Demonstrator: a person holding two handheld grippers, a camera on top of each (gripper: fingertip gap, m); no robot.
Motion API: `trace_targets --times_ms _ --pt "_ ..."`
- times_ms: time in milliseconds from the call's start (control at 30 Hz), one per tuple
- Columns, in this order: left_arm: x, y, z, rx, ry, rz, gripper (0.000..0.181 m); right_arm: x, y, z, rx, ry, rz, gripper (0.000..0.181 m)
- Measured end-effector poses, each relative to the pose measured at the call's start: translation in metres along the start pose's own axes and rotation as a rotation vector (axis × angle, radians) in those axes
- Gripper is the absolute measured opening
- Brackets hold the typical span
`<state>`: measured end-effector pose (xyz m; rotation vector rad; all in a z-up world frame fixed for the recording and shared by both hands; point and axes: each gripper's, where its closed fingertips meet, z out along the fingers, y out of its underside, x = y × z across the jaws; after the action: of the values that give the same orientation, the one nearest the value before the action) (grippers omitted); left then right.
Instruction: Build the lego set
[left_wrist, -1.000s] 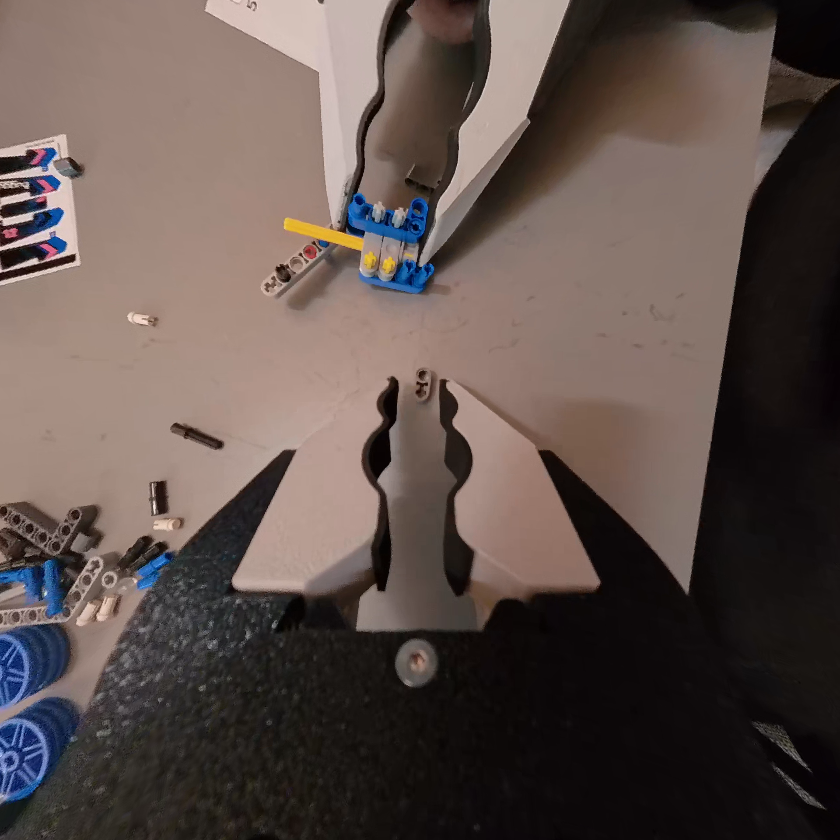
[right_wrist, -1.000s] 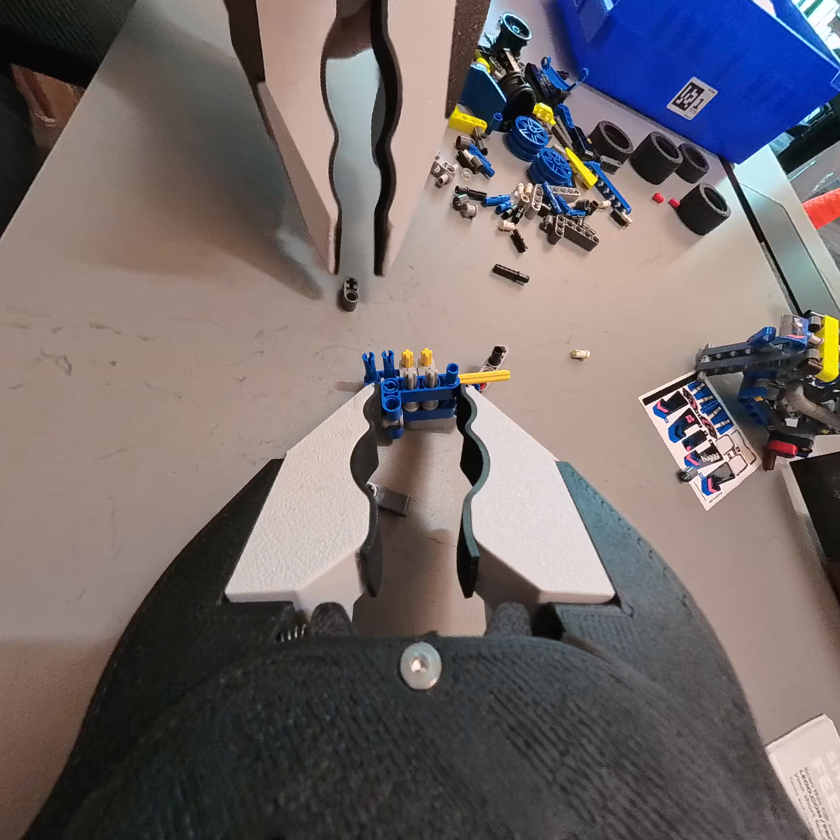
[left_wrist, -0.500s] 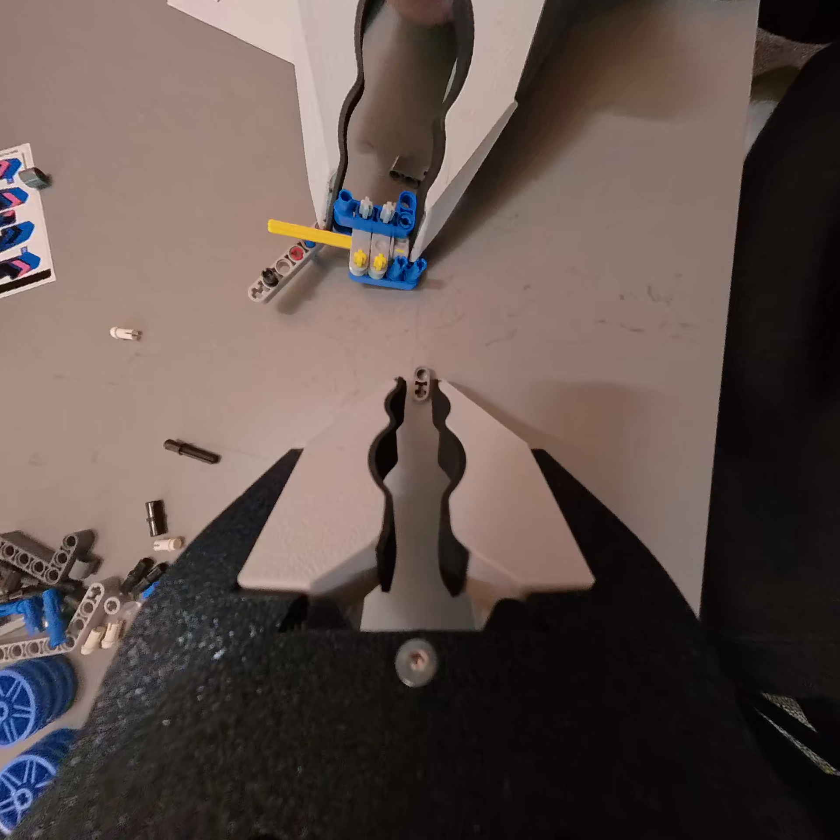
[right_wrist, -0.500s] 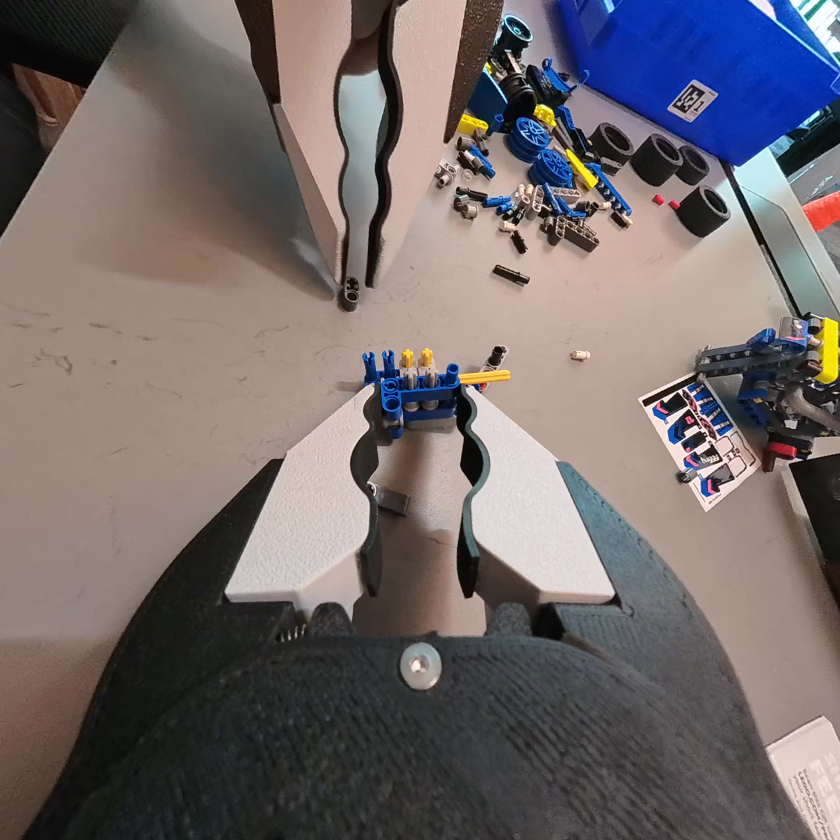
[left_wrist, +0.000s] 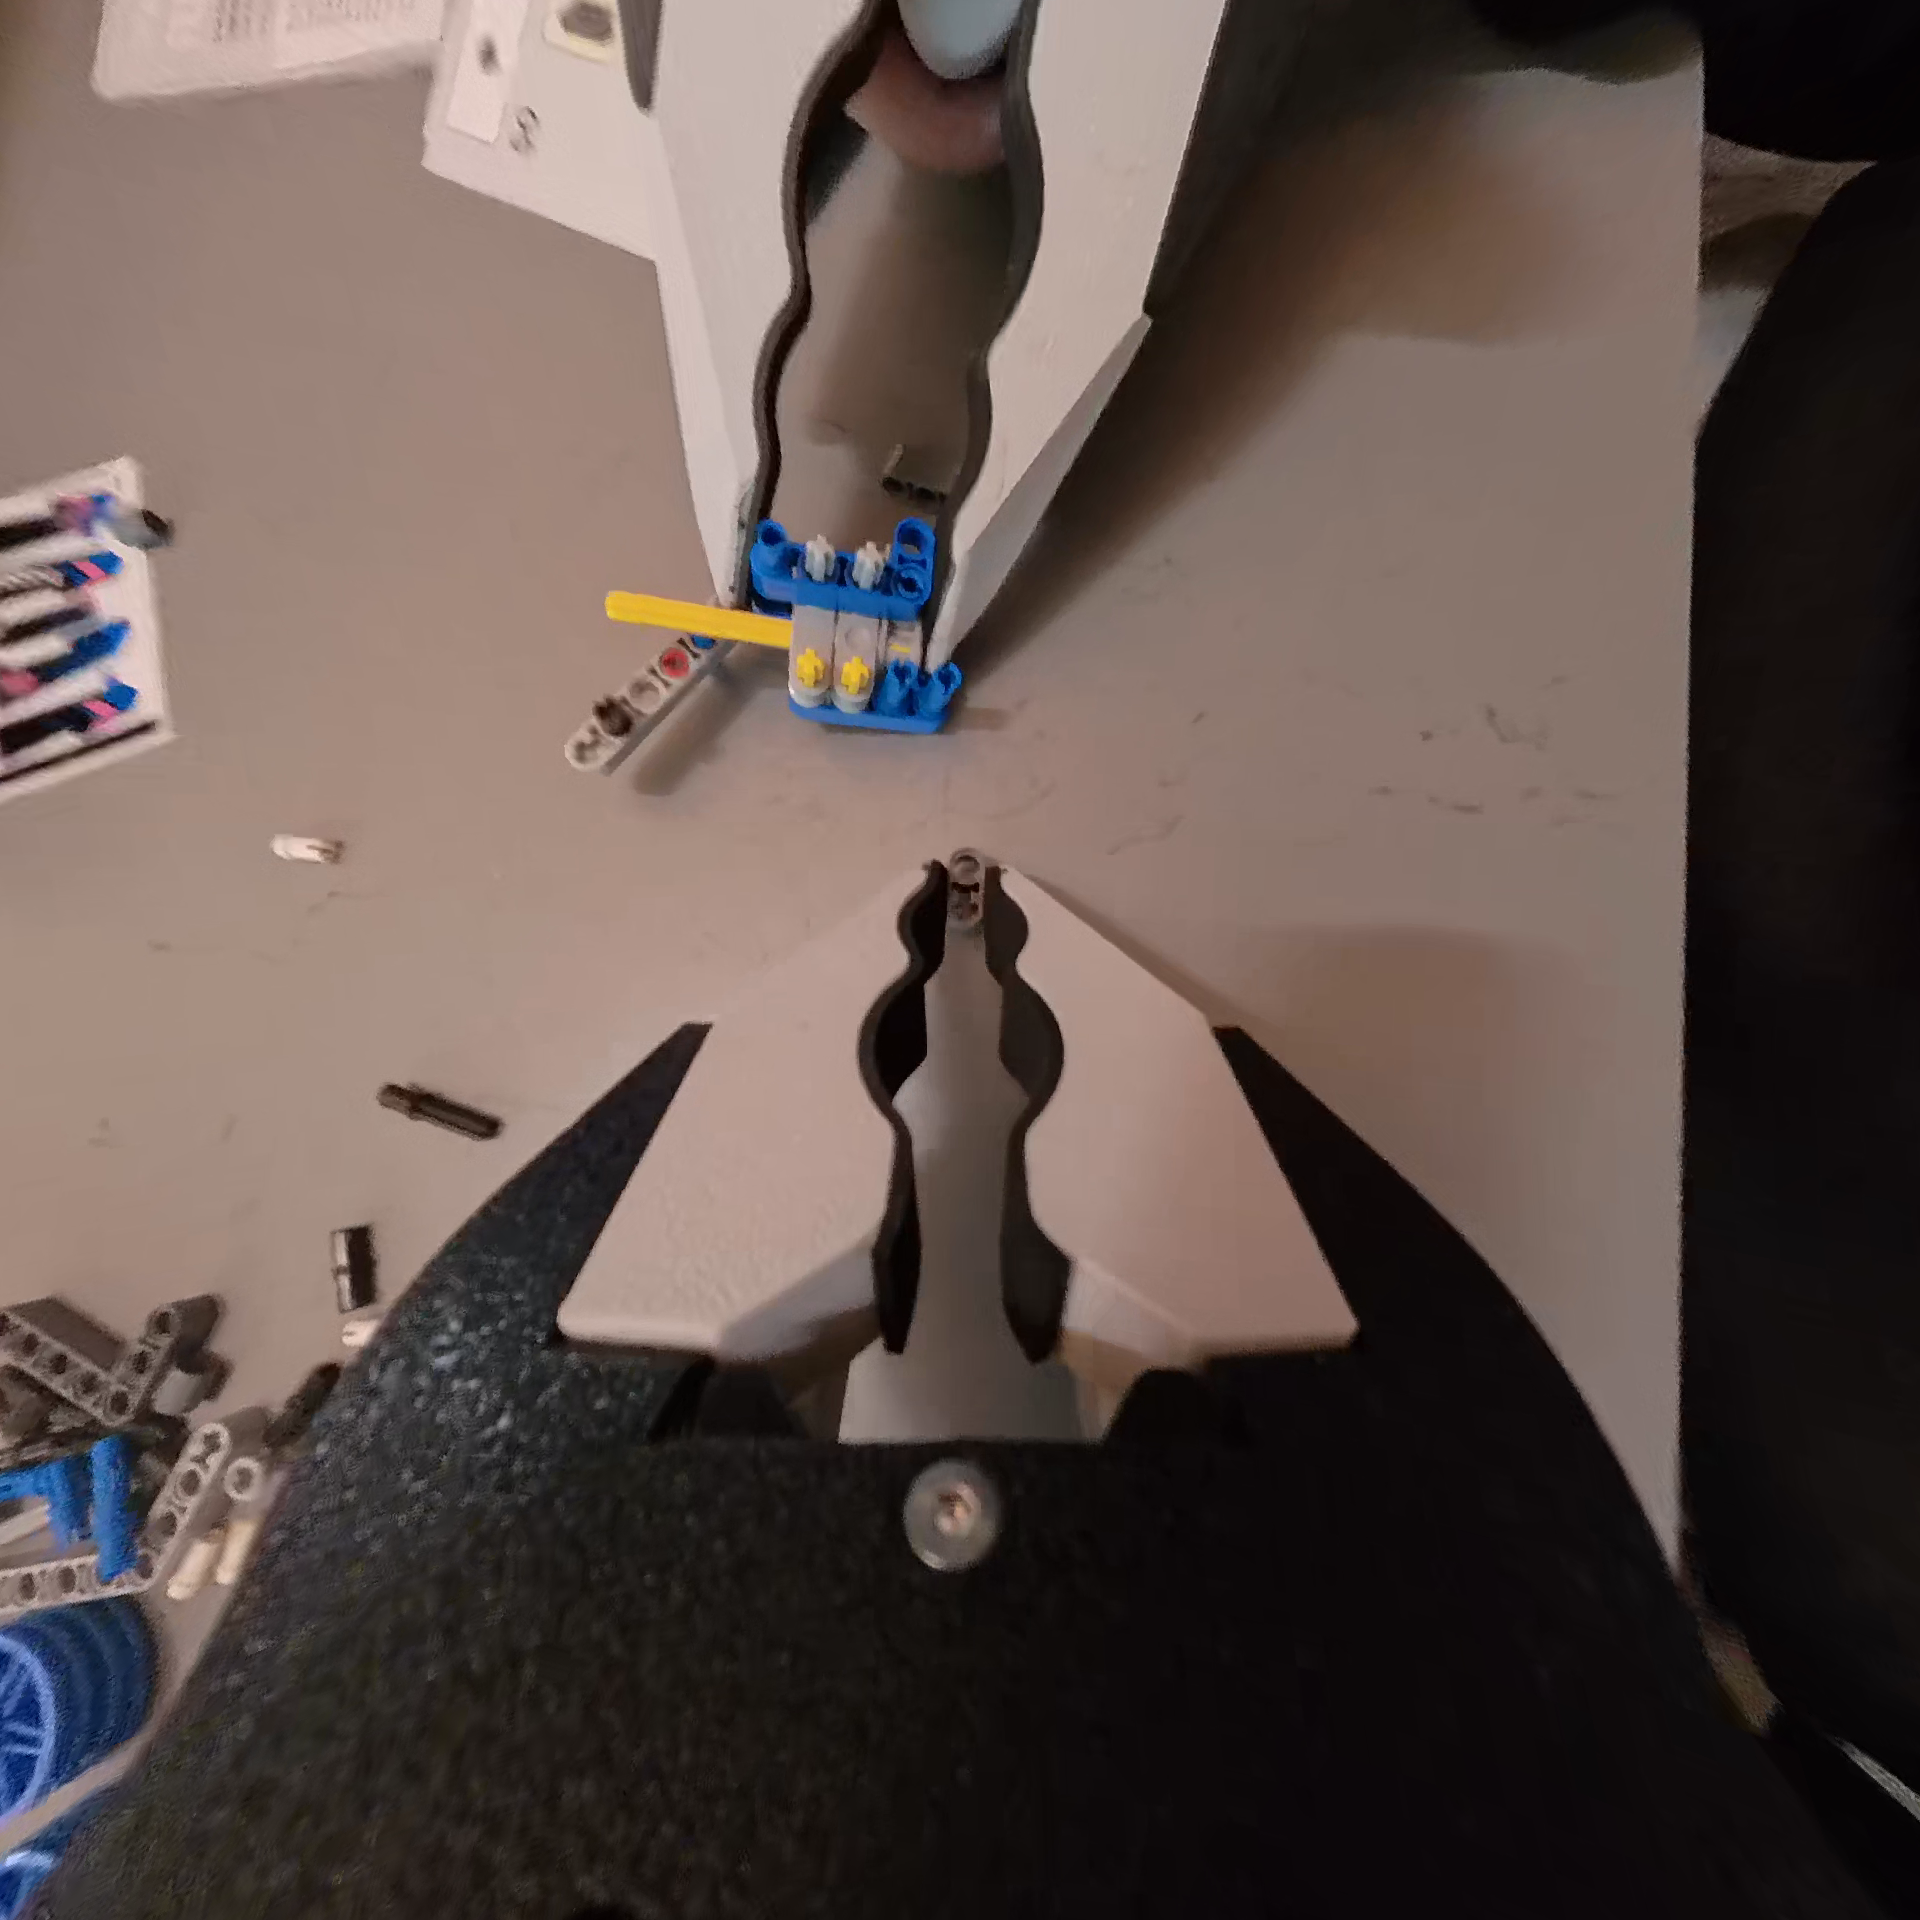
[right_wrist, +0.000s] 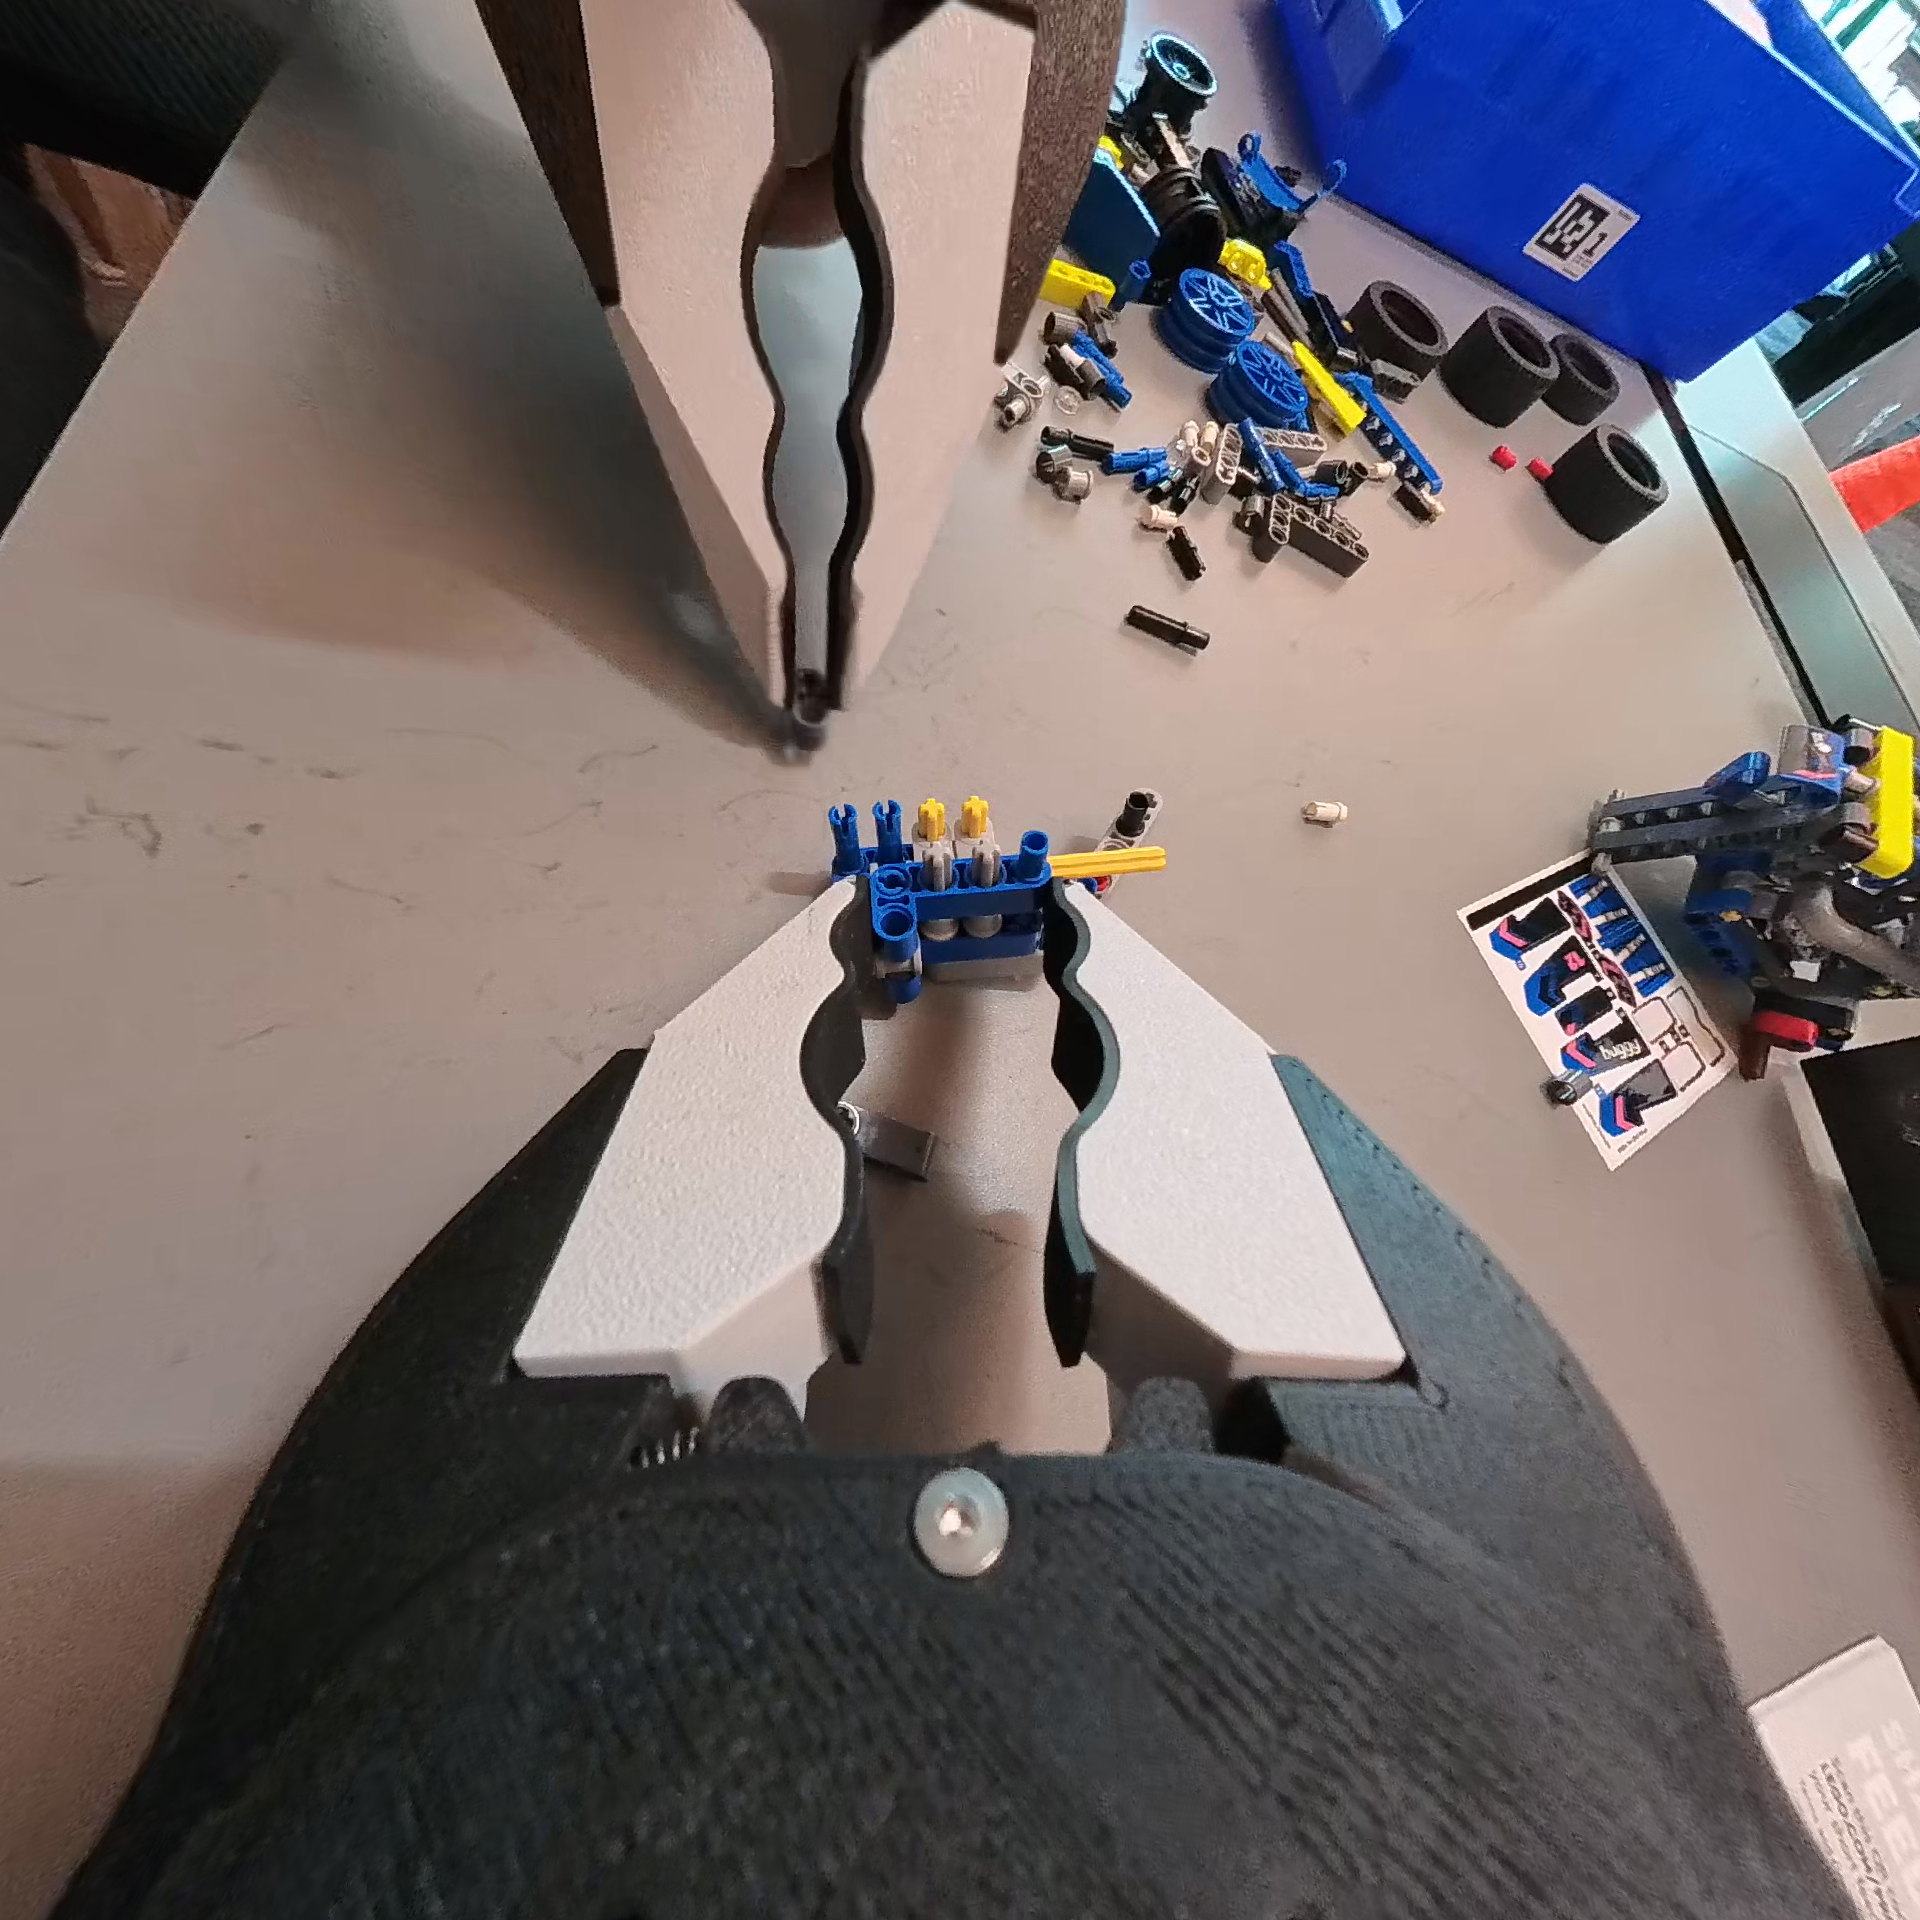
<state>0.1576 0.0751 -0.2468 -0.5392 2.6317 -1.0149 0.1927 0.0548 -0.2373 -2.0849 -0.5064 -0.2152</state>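
My left gripper (left_wrist: 966, 891) is shut on a small dark grey connector piece (left_wrist: 966, 896) and holds it at its tips, just above the grey table. It also shows in the right wrist view (right_wrist: 809, 704), pointing down with the connector (right_wrist: 806, 717). My right gripper (right_wrist: 951, 914) is shut on a small blue and grey lego assembly (right_wrist: 951, 899) with yellow axle ends and a yellow axle (right_wrist: 1107, 861) sticking out to the side. The assembly also shows in the left wrist view (left_wrist: 857, 634), resting on the table a short way ahead of the connector.
A pile of loose pieces (right_wrist: 1236, 436), blue wheels and black tyres (right_wrist: 1496, 364) lies by a blue bin (right_wrist: 1621, 145). A sticker sheet (right_wrist: 1600, 997) and a partly built model (right_wrist: 1808, 883) sit at right. A grey beam (left_wrist: 639, 696) and black pin (left_wrist: 436, 1110) lie loose. The left gripper's tips are roughly 5 cm from the right gripper's. It is some 25 cm from my right tips to the partly built model (right_wrist: 1808, 883).
My left gripper closed on the dark grey connector, which lay free between its tips before. The right gripper with the assembly has stayed put.
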Motion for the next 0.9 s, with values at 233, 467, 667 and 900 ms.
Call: trace_targets --times_ms 233,467,667,900 --pt "-0.013 -0.032 -0.003 0.202 -0.113 0.074 0.004 0.0 0.0 0.0 0.0 0.001 0.0 0.031" --pt "-0.01 -0.033 0.004 0.197 -0.102 0.109 0.004 0.0 0.0 0.0 -0.001 -0.002 0.004 0.031" --pt "-0.01 -0.034 0.006 0.174 -0.103 0.098 0.004 0.0 0.0 0.0 -0.001 -0.002 0.003 0.031" --pt "-0.01 -0.034 0.006 0.008 -0.114 0.123 0.004 0.0 0.0 0.0 -0.002 -0.002 0.004 0.032"
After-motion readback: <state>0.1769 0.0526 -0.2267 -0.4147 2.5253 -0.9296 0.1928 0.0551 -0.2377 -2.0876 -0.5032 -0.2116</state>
